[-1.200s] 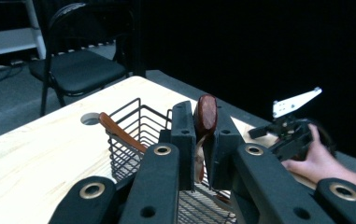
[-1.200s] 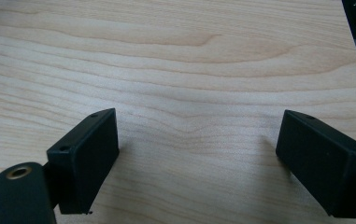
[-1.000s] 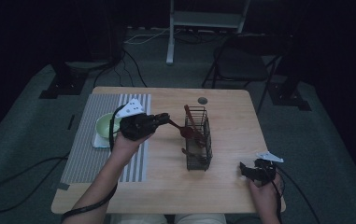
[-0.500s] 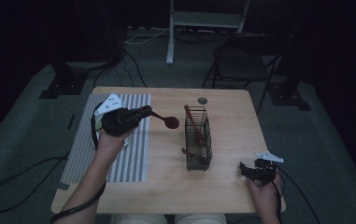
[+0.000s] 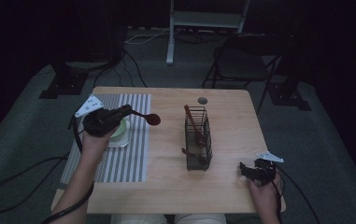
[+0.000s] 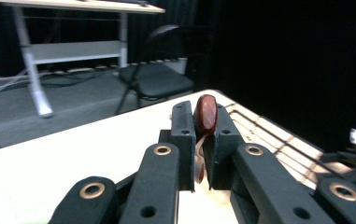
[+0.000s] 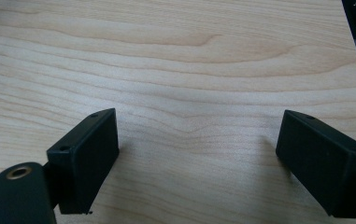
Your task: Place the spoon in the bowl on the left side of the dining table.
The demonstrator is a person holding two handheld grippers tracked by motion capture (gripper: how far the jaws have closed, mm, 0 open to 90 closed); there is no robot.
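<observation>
Dark-red spoon [image 5: 148,117] clamped in left hand-held gripper [image 5: 124,112], long axis toward wire basket [image 5: 197,138]; right hand-held gripper [image 5: 249,170] apart, idle on desk [image 5: 241,116].

No text, label, brand, number or sign can be read anywhere in these pictures. The light wooden table top [image 5: 222,186], the grey-and-white striped placemat [image 5: 133,158] at the left of the high view, the black wire basket [image 5: 198,158] near the middle and the black jaws in both gripper views all carry no print. The room behind, in the upper part of the frames, is too dark to show any writing.
</observation>
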